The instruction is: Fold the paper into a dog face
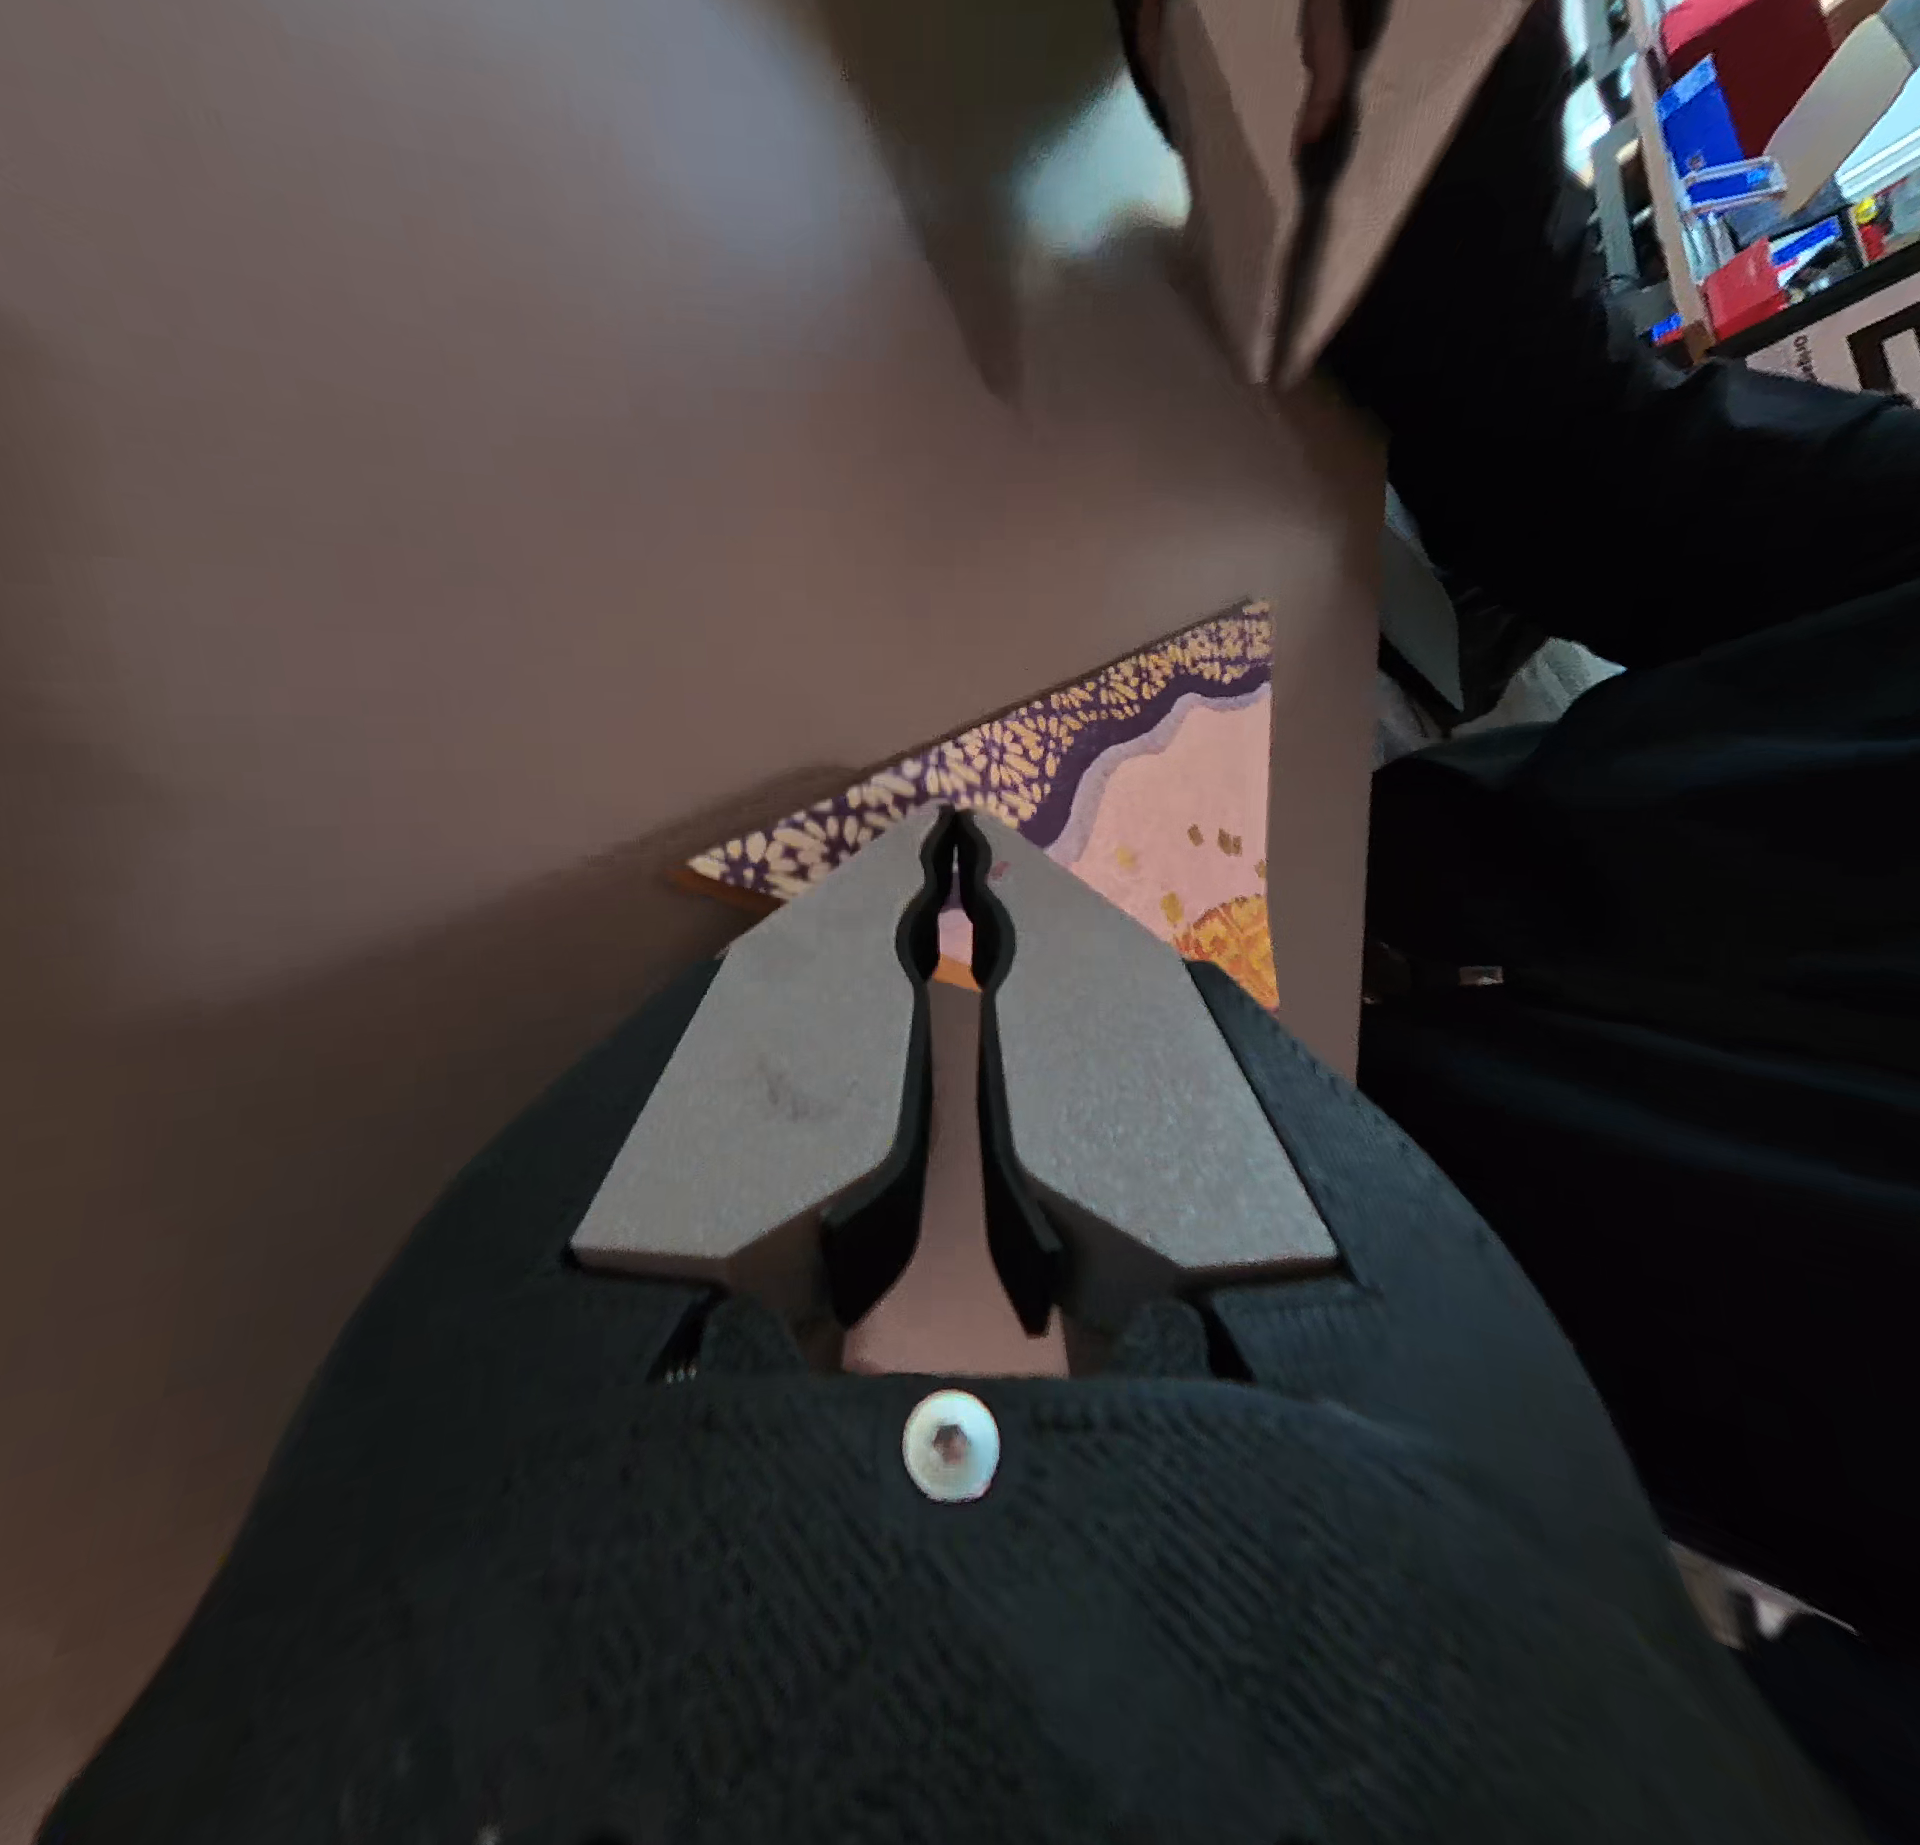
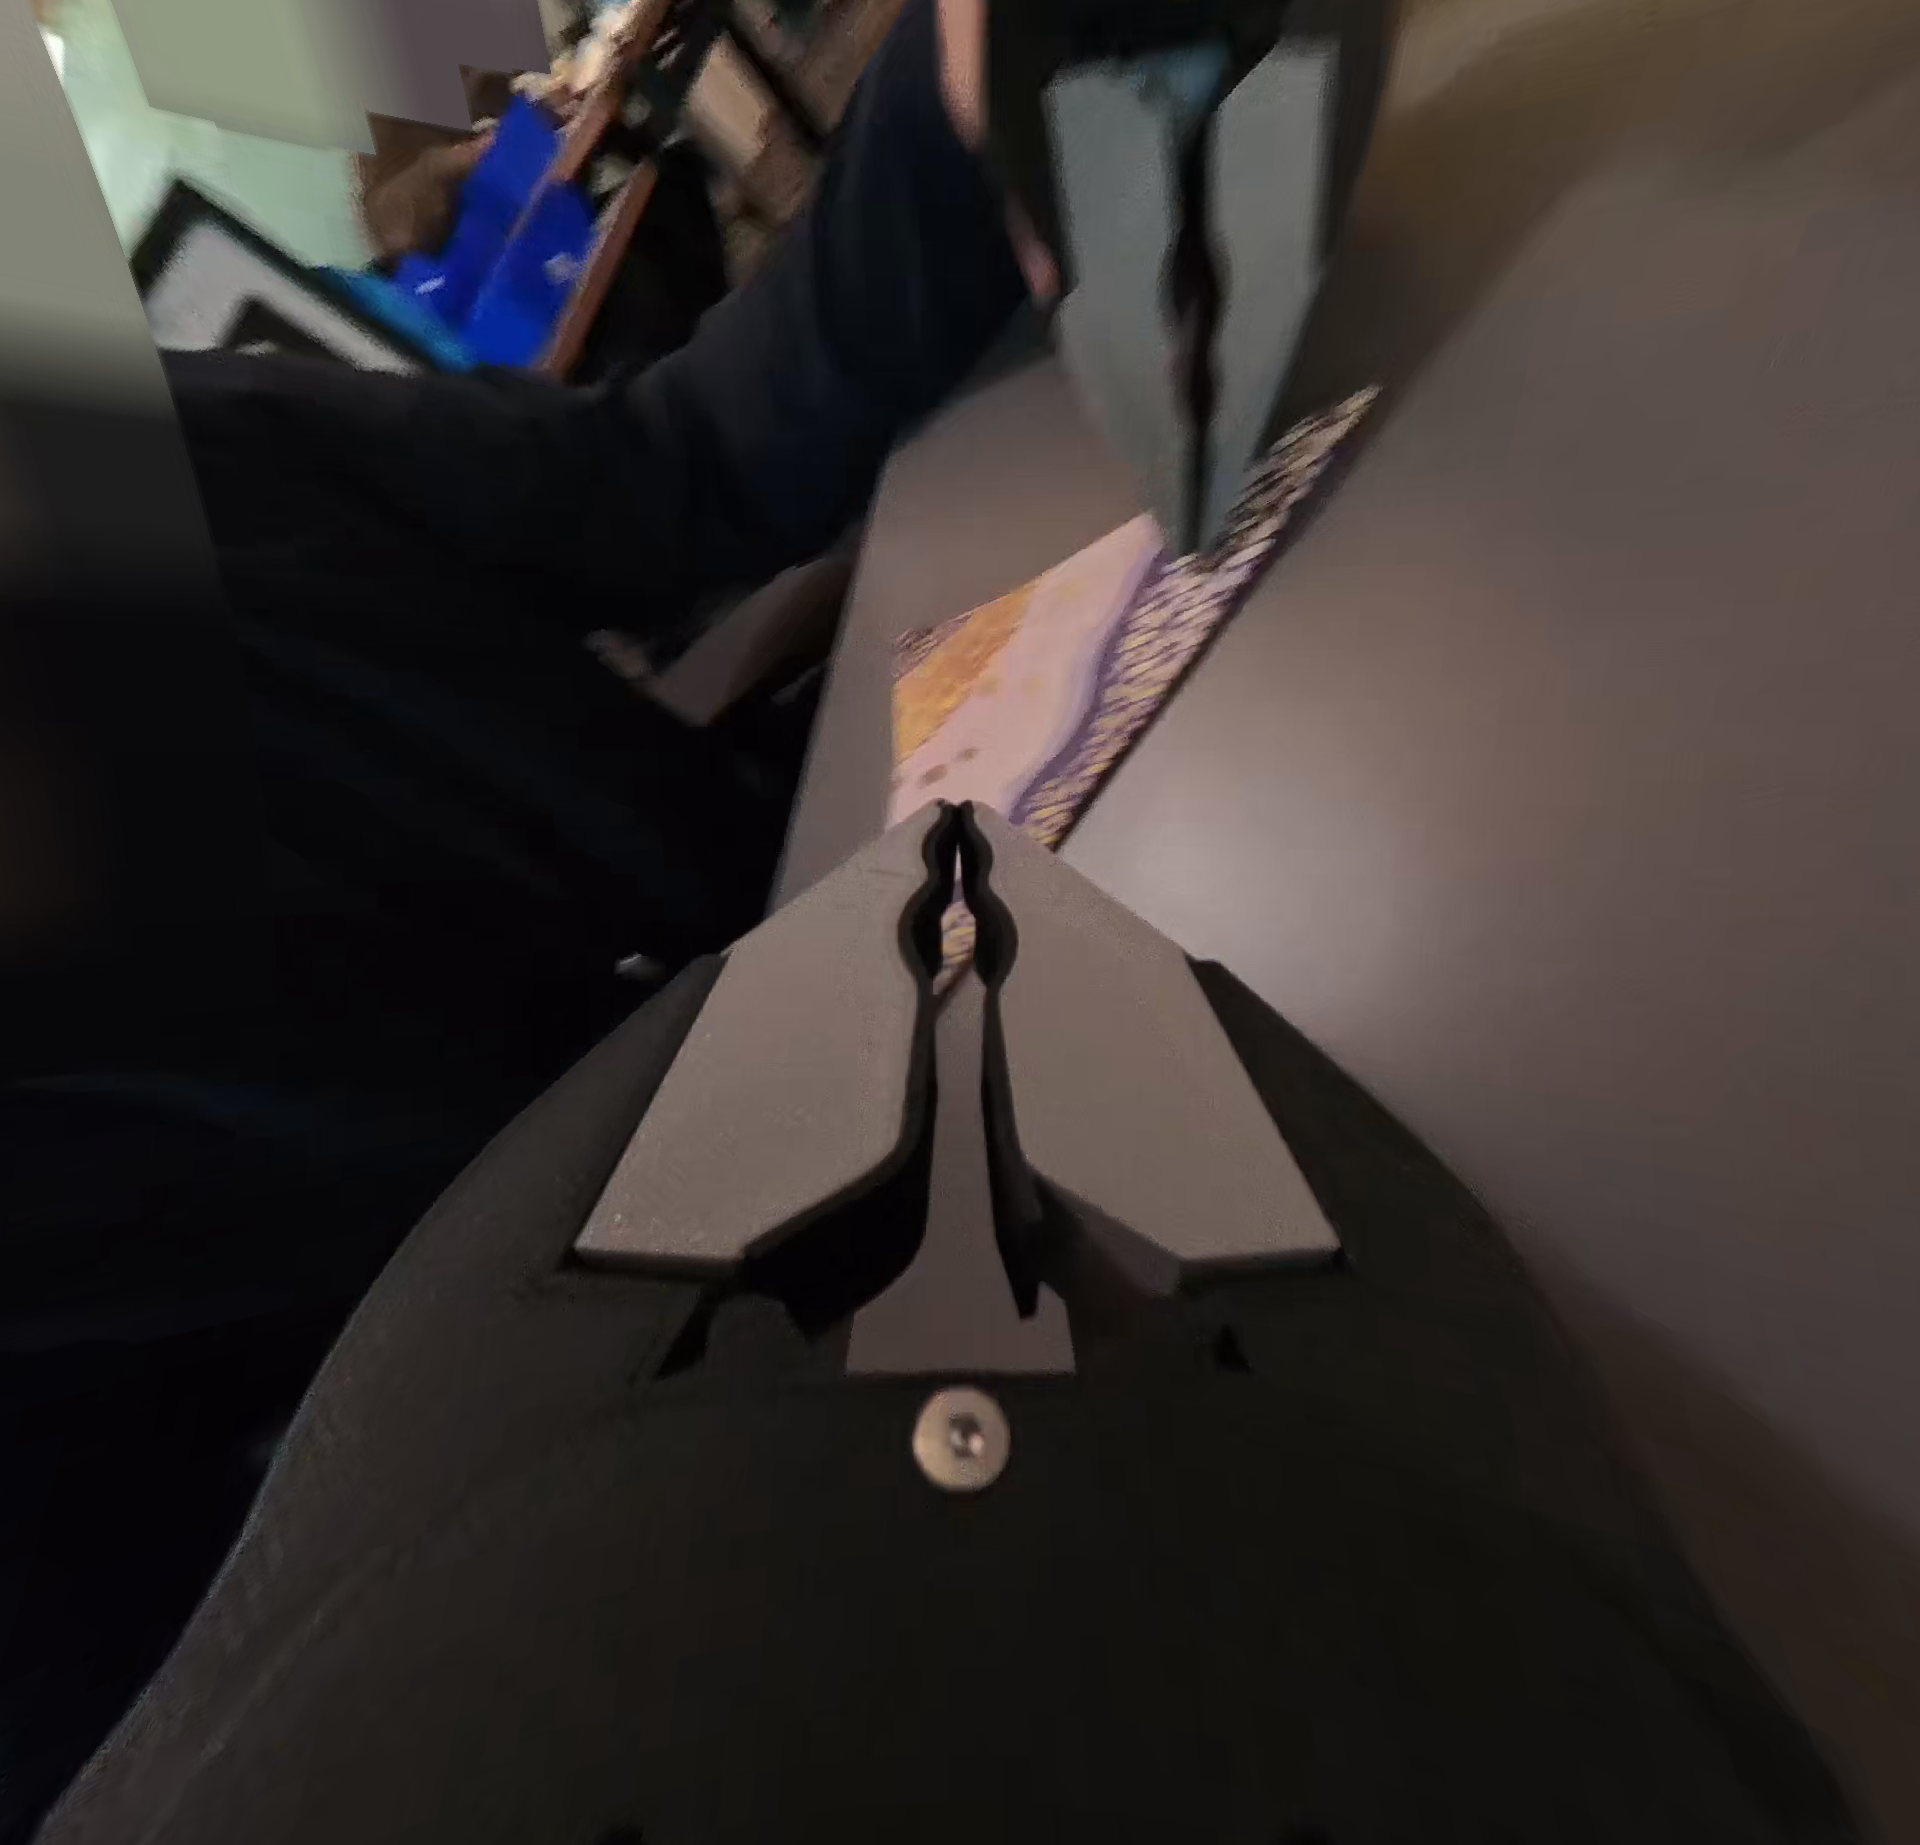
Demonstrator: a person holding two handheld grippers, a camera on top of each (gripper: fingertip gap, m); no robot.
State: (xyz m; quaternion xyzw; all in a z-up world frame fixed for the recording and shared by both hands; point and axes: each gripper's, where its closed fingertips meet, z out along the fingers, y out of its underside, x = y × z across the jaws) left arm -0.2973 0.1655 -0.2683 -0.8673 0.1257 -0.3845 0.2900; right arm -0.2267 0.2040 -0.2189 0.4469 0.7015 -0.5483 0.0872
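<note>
The paper (image 1: 1132,808) lies flat on the brown table (image 1: 520,548) near its edge. It has a purple border with pale flowers, a pink middle and an orange patch. My left gripper (image 1: 958,827) is shut, with its tips at the paper's purple border. It also shows in the right wrist view (image 2: 1203,533), pointing down onto that border. My right gripper (image 2: 958,816) is shut, with its tips at the near end of the paper (image 2: 1039,694). In the left wrist view the right gripper (image 1: 1276,367) stands a little beyond the paper's far corner. Whether either gripper pinches the paper is hidden.
The table edge (image 1: 1369,756) runs just beside the paper. Beyond it is a person in dark clothing (image 1: 1662,860). Shelves with red and blue boxes (image 1: 1725,81) stand farther back, and blue boxes (image 2: 520,237) show in the right wrist view. Spacing between my two grippers at the tips: around 10 cm.
</note>
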